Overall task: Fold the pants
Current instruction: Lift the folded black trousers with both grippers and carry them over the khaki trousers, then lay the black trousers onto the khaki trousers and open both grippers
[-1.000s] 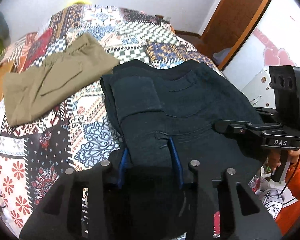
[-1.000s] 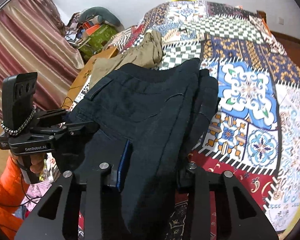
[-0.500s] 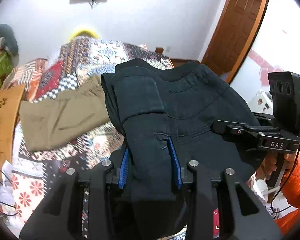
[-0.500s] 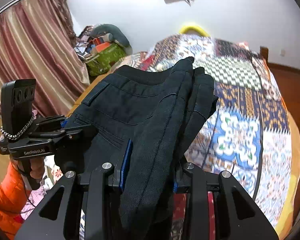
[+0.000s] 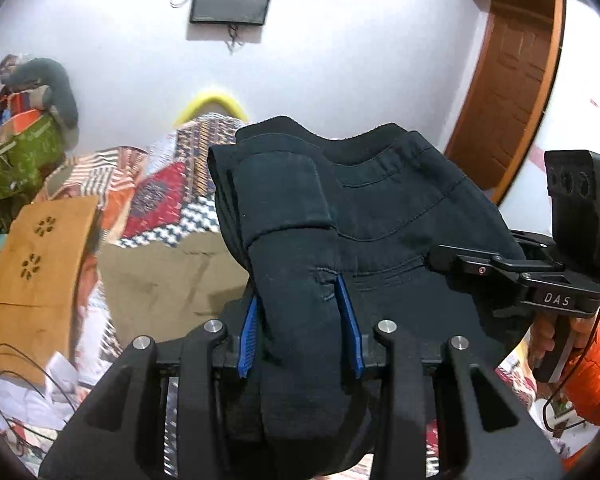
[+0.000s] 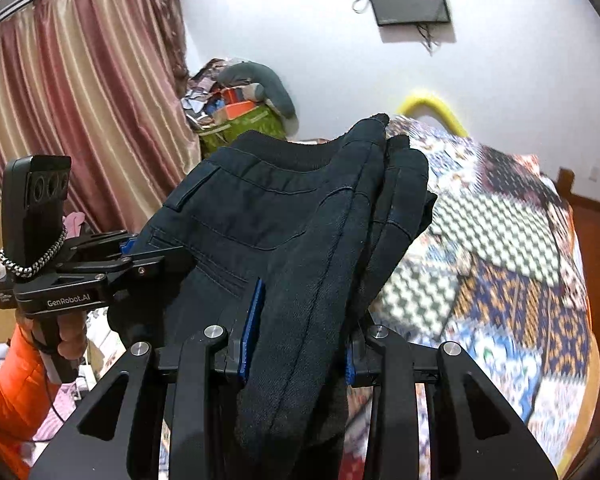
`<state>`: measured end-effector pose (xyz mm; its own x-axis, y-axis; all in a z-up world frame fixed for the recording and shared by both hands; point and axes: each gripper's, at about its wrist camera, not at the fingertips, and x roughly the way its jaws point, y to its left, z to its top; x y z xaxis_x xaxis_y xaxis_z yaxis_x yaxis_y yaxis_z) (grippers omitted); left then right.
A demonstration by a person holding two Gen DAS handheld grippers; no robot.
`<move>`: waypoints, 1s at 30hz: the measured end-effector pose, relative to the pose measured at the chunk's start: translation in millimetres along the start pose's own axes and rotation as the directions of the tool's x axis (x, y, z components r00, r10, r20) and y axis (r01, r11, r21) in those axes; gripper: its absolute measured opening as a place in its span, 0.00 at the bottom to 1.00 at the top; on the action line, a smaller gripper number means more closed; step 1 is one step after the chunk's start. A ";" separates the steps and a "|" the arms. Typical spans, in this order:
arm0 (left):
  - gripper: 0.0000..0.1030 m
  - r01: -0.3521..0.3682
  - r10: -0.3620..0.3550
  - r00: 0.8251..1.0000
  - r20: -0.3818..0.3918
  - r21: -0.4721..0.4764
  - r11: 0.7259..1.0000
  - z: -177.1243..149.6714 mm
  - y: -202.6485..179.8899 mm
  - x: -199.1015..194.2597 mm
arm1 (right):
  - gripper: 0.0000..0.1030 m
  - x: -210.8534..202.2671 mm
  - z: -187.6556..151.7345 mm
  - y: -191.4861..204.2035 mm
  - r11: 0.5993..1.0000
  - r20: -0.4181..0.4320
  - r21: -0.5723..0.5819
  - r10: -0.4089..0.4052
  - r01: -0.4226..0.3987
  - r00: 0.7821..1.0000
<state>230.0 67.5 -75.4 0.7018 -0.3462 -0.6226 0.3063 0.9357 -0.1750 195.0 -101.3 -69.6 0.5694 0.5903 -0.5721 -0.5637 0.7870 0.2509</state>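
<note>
The folded black pants (image 5: 364,220) hang in the air between both grippers, above the patchwork bed. My left gripper (image 5: 300,320) is shut on a thick bundle of the black cloth, its blue pads (image 5: 350,320) pressing the fold from both sides. My right gripper (image 6: 300,336) is likewise shut on the pants (image 6: 284,216) at their other side. In the left wrist view the right gripper's body (image 5: 540,276) shows at the right edge of the cloth; in the right wrist view the left gripper's body (image 6: 76,272) shows at the left.
Folded khaki pants (image 5: 168,272) lie on the patchwork quilt (image 6: 500,264) below. A wooden board (image 5: 40,256) stands at the bed's left side, with cluttered bags (image 6: 240,116) by the striped curtain (image 6: 80,112). A wooden door (image 5: 508,76) is at right. An orange sleeve (image 6: 4,400) holds a handle.
Both grippers have risen and tilted upward with the black pants, lifting them off the quilt. The wall and its screen have come into view; the khaki pants have dropped lower in the picture.
</note>
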 end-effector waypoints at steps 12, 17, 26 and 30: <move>0.35 -0.095 0.095 0.995 -0.011 -0.015 0.995 29.5 84.3 50.0 | 0.29 98.2 46.1 3.2 0.998 -0.037 -0.031 0.056 -0.057 0.998; 0.35 -0.105 0.103 0.993 -0.056 -0.050 0.993 31.1 123.1 92.1 | 0.29 151.2 52.4 -4.6 0.998 -0.082 -0.030 0.060 -0.063 0.995; 0.36 -0.100 0.070 0.970 -0.233 -0.120 0.988 -11.6 170.5 193.4 | 0.35 235.0 26.1 -43.7 0.999 -0.263 0.017 0.039 -0.036 0.964; 0.39 -0.089 0.049 0.972 -0.231 -0.169 0.982 -25.7 181.3 200.7 | 0.46 243.3 12.6 -45.4 0.999 -0.286 -0.038 0.004 -0.016 0.958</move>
<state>409.9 169.4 -251.6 0.5484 -0.2753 -0.7896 0.1293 0.9608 -0.2452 366.7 8.8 -210.3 0.3719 0.5174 -0.7707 -0.5949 0.7702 0.2300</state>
